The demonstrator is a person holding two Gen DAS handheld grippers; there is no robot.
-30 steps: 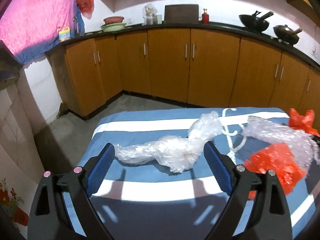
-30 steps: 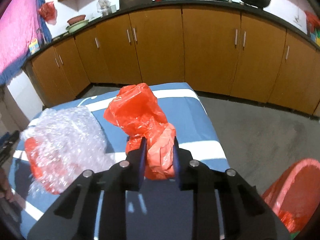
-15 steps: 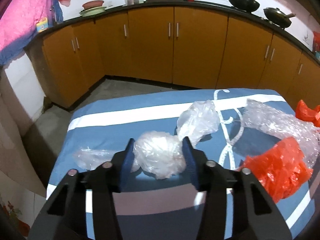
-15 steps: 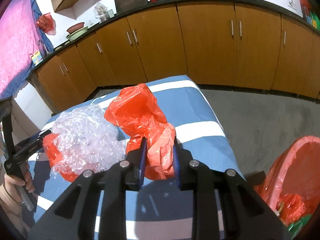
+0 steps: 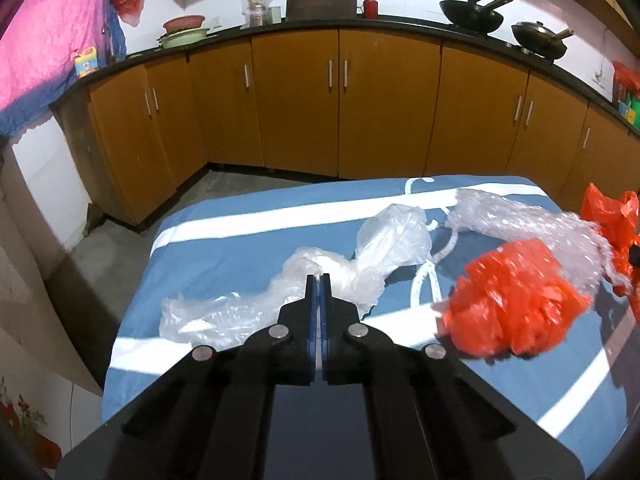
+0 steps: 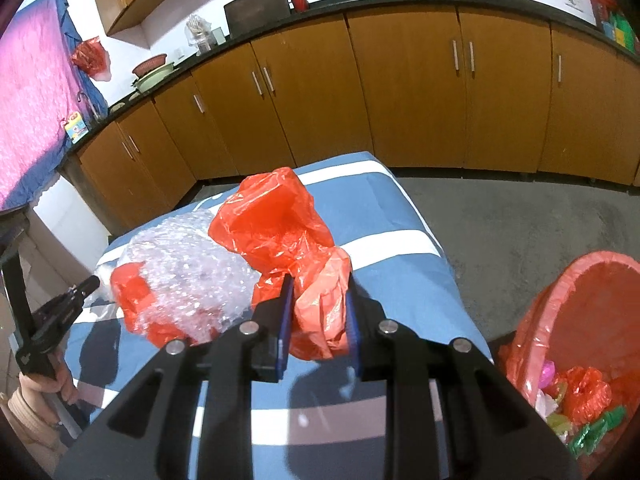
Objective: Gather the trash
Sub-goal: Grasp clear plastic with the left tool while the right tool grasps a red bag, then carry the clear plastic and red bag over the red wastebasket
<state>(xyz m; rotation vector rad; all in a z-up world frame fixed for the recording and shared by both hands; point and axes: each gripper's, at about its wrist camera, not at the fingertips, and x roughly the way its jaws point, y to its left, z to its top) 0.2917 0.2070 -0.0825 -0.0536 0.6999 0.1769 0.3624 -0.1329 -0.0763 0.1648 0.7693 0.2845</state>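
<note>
A twisted clear plastic bag [image 5: 352,276] lies on the blue-and-white striped table [image 5: 248,248]. My left gripper [image 5: 318,280] is shut on its middle. Right of it lies bubble wrap [image 5: 524,224] around crumpled red plastic [image 5: 516,304]. My right gripper [image 6: 318,300] is shut on a red plastic bag [image 6: 280,228] above the table's right end [image 6: 404,248]. The bubble wrap bundle [image 6: 188,276] sits just left of it. The left gripper [image 6: 86,286] shows at the far left of the right wrist view.
A red bin [image 6: 576,328] with coloured trash stands on the floor right of the table. Wooden cabinets [image 5: 340,104] with a black counter line the far wall. A white cord [image 5: 424,280] lies on the table. Grey floor [image 6: 520,224] surrounds the table.
My left gripper closed fully on the clear bag and lifted a little. My right gripper rose and swung right with the red bag, bringing the bin further into view.
</note>
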